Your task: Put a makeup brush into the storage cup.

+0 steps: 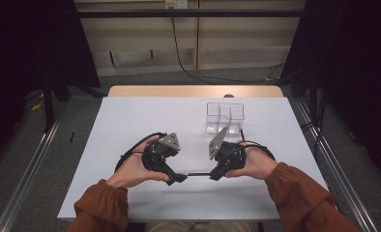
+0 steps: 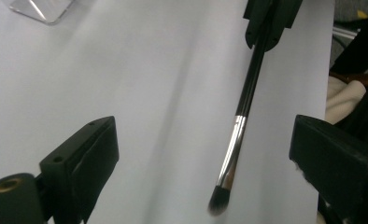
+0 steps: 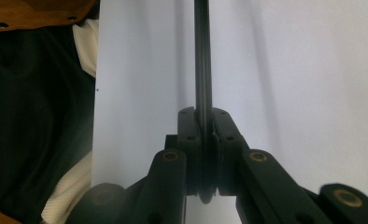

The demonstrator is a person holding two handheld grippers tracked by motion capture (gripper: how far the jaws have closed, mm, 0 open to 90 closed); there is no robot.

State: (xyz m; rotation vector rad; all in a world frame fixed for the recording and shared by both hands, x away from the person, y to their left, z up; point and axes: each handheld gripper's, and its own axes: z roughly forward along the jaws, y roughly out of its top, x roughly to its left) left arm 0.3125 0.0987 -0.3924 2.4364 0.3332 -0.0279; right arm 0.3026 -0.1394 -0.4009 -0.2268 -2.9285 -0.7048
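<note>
A thin black makeup brush (image 1: 198, 174) with a silver ferrule hangs level just above the white table (image 1: 130, 121), between my two grippers. My right gripper (image 1: 213, 175) is shut on the handle end; in the right gripper view its jaws (image 3: 204, 116) clamp the black handle (image 3: 203, 56), which runs straight up the view. My left gripper (image 1: 179, 178) is open. In the left gripper view its jaws (image 2: 205, 140) stand wide on either side of the brush (image 2: 240, 126) without touching it, the dark bristle tip pointing down between them. The right gripper (image 2: 266, 23) grips the far end.
A clear plastic organiser (image 1: 225, 117) with compartments stands at the back right of the table, and its corner (image 2: 42, 7) shows in the left gripper view. The person's brown sleeves (image 1: 295, 188) come in at the near edge. Bare table lies to the left and behind.
</note>
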